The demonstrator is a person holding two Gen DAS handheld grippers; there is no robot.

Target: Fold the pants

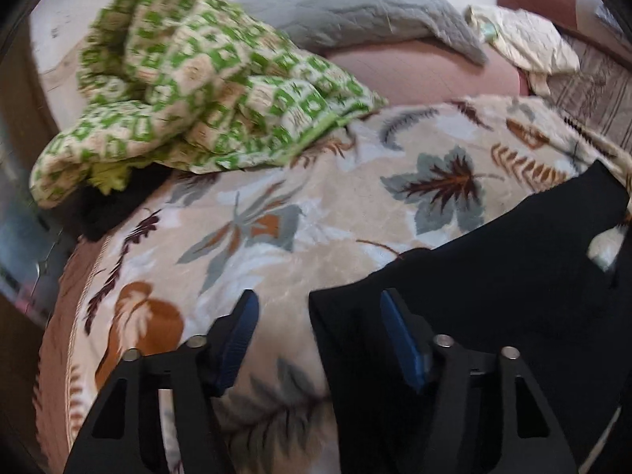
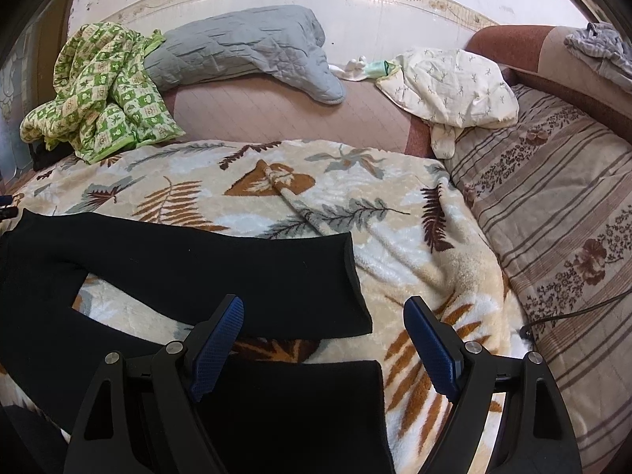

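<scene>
black pants [image 2: 189,252] lie spread on a leaf-print blanket [image 2: 395,213] on a bed, the two legs parted in a v with their cuffs toward the striped pillow [image 2: 553,205]. the right gripper [image 2: 324,339] hangs over the nearer cuff, its blue pads spread wide and touching nothing. in the left wrist view the left gripper [image 1: 318,339] hovers at the other end of the pants [image 1: 493,268], jaws parted, with the edge of the dark cloth showing between them; that view is blurred, so whether a pad already touches the fabric cannot be told, though no pinch is visible. a green checked quilt [image 2: 98,91] is bunched at the far corner, near a grey pillow [image 2: 245,47] and a cream floral cloth [image 2: 446,83].

the risks from here look plain. the blanket is deep and fluffy, and a low pinch could catch its pile along with the pants and drag both. the legs are not aligned, so lifting one end alone would likely twist the garment and leave a crooked fold. a shallow grip on thin cloth could slip out mid-carry.
</scene>
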